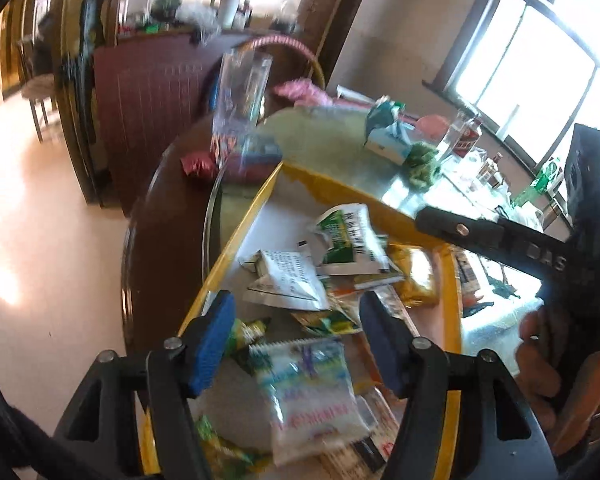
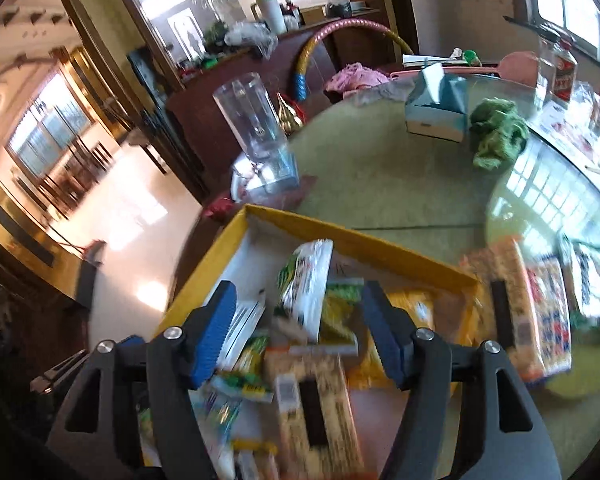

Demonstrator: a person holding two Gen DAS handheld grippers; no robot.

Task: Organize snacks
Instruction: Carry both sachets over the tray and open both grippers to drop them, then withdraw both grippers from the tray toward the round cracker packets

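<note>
I have both claws, left claw [image 1: 296, 344] and right claw [image 2: 296, 332], wide open and empty over the yellow box [image 1: 240, 240] of snack packets [image 1: 308, 392], so next I fetch the packs [image 2: 540, 312] at three o'clock on the table [image 2: 380, 168]

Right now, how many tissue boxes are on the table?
1. The tissue box sits on the far side of the table, beyond the yellow box of snacks, just left of the green cloth. Others may be hidden.
</note>
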